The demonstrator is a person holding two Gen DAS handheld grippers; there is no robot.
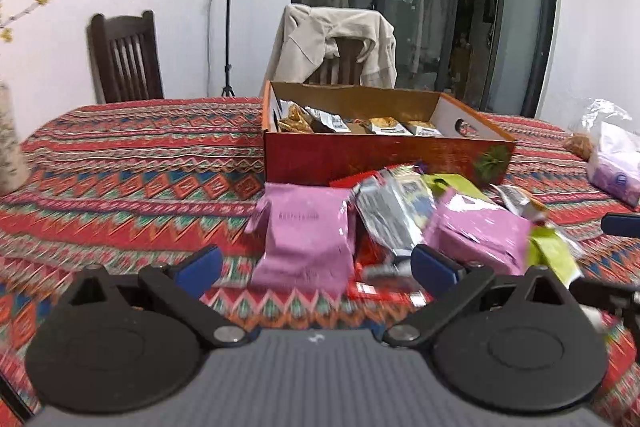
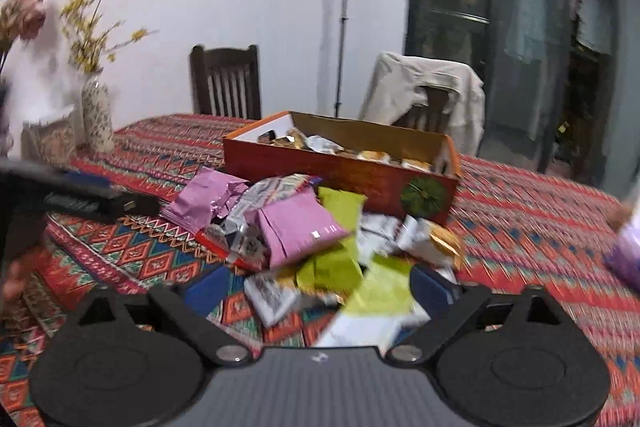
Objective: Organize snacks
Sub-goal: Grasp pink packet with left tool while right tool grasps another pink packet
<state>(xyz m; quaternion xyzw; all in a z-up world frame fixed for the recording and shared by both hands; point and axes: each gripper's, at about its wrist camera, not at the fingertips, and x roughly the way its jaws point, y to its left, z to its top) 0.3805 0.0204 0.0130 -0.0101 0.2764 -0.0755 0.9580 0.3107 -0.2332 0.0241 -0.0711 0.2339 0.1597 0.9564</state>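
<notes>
Chair: standing against the wall.
Jacket: hanging over a second chair.
Vase: holding yellow flowers.
Light stand: rising behind.

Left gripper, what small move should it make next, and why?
Probably ease the left gripper forward and close on the pink packet: its jaws are open and empty, the packet lies right between them, and the snack box behind has room.

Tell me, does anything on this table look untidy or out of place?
Yes. Many snack packets lie in a loose, overlapping pile on the tablecloth in front of the red box, which holds only a few packets.
</notes>
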